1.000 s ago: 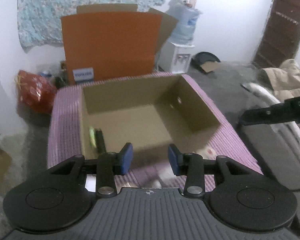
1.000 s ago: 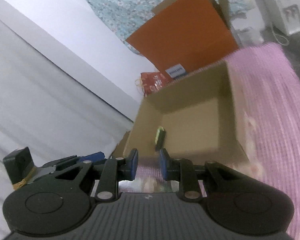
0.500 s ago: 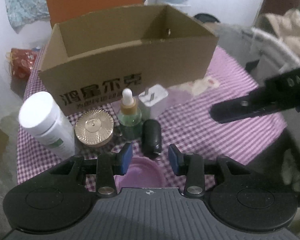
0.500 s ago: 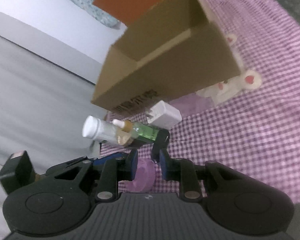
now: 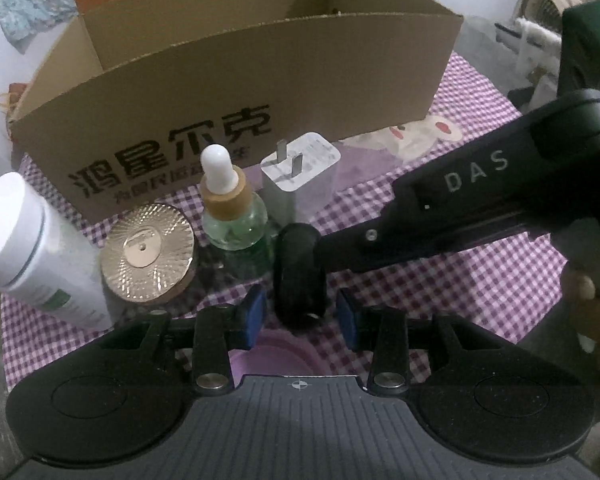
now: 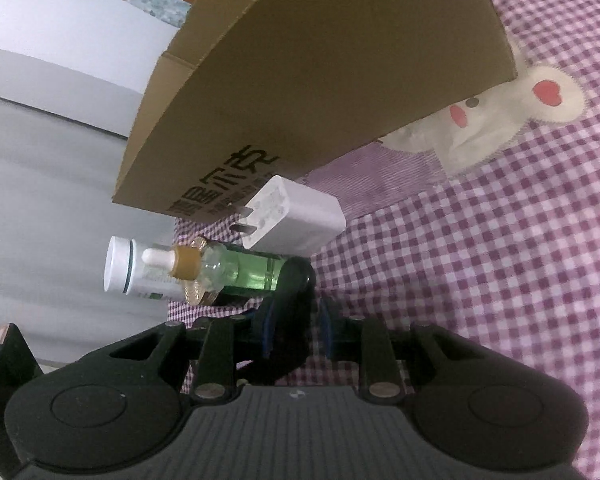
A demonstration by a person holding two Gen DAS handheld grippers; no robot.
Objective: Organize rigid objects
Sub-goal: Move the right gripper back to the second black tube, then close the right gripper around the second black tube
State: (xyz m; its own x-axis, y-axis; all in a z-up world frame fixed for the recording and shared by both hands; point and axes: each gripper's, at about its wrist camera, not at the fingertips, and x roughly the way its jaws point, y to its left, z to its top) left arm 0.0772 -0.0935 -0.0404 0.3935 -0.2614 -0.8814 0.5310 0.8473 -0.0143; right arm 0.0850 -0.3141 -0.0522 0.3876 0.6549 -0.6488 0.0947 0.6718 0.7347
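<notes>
A black cylinder (image 5: pixel 299 270) lies on the checked cloth before a cardboard box (image 5: pixel 236 92). My left gripper (image 5: pixel 300 316) is open, its blue pads either side of the cylinder's near end. My right gripper (image 6: pixel 295 334) reaches in from the right, open, with the cylinder (image 6: pixel 294 292) between its pads; its arm (image 5: pixel 460 208) crosses the left wrist view. Around it stand a green dropper bottle (image 5: pixel 234 216), a white charger (image 5: pixel 300 176), a gold-lidded jar (image 5: pixel 148 252) and a white bottle (image 5: pixel 28 248).
A purple round lid (image 5: pixel 272 354) lies under my left gripper. A rabbit patch (image 6: pixel 500 120) is sewn on the purple checked cloth (image 6: pixel 480 260) right of the box. The box (image 6: pixel 320 80) stands close behind the objects.
Both grippers dropped from above the box to table level in front of it. The right gripper moved in from the right until its pads flank the black cylinder.
</notes>
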